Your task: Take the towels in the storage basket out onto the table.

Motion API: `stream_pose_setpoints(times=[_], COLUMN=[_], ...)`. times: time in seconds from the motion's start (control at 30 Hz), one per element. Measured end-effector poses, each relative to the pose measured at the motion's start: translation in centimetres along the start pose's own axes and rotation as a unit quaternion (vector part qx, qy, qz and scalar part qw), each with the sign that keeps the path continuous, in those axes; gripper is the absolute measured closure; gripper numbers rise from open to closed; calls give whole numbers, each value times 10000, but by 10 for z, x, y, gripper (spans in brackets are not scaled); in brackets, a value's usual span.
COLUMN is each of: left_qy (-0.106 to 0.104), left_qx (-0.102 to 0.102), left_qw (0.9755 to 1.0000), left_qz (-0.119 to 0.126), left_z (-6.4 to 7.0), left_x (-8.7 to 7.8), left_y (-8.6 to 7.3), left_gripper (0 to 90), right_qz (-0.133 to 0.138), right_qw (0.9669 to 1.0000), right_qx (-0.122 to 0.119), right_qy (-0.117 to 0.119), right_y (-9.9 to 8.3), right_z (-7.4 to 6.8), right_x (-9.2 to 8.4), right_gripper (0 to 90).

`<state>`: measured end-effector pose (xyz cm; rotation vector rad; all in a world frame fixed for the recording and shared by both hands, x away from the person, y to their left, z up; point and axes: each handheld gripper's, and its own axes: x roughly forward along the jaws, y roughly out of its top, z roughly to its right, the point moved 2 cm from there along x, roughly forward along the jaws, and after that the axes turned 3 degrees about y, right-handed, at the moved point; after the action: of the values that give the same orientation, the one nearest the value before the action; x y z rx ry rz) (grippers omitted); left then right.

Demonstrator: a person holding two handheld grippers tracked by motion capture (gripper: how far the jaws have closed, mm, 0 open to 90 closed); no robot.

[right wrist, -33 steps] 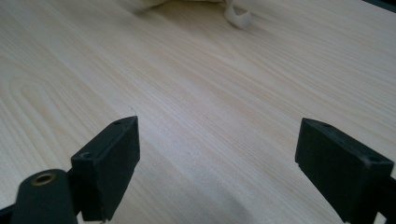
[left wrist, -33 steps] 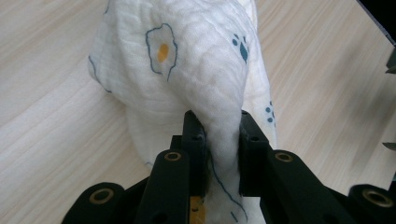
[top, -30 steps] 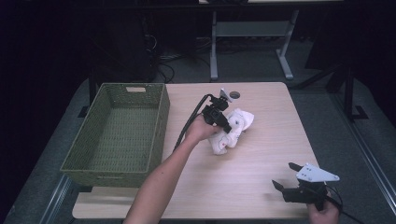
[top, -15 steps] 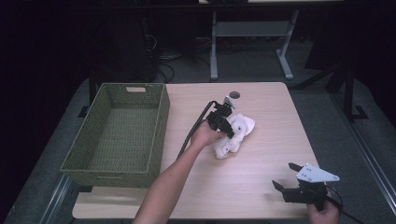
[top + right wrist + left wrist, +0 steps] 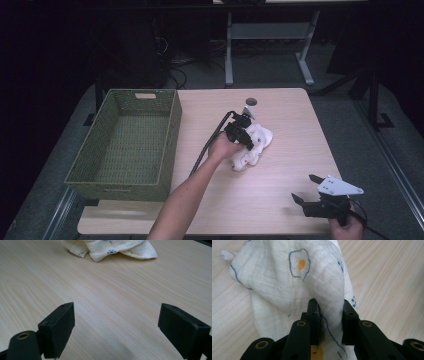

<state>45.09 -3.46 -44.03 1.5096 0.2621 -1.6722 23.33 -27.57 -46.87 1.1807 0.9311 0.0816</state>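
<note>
- Left gripper view: left tongs (image 5: 328,308), jaws just easing apart, pinch a fold of white printed muslin cloth (image 5: 287,280) mid-surface — regrip deeper before lifting toward green woven basket (image 5: 127,142).
- Right tongs (image 5: 117,327) gape wide, empty.

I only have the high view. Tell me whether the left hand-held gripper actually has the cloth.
Observer: Yes. The left hand-held gripper has a fold of the cloth pinched between its jaws.
Operator: Describe the print.
Observer: A blue outline around an orange dot, plus small blue dots.
Operator: Report the right one.
Observer: The right hand-held gripper has its jaws wide apart over bare table, with nothing between them.
</note>
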Motion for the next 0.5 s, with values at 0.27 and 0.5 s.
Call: stream_pose_setpoints(times=[0.27, 0.5], left_qy=[14, -17], left_qx=[0, -11], left_qw=[10000, 10000], left_qz=[24, 61], left_z=[0, 0], left_x=[3, 1], left_y=[0, -1], left_gripper=[686, 619], right_qz=[-6, -6], right_qw=[10000, 10000], right_qx=[-12, -14], right_qy=[-10, -3], right_y=[0, 0], right_z=[0, 0], right_x=[0, 0], right_gripper=[135, 135])
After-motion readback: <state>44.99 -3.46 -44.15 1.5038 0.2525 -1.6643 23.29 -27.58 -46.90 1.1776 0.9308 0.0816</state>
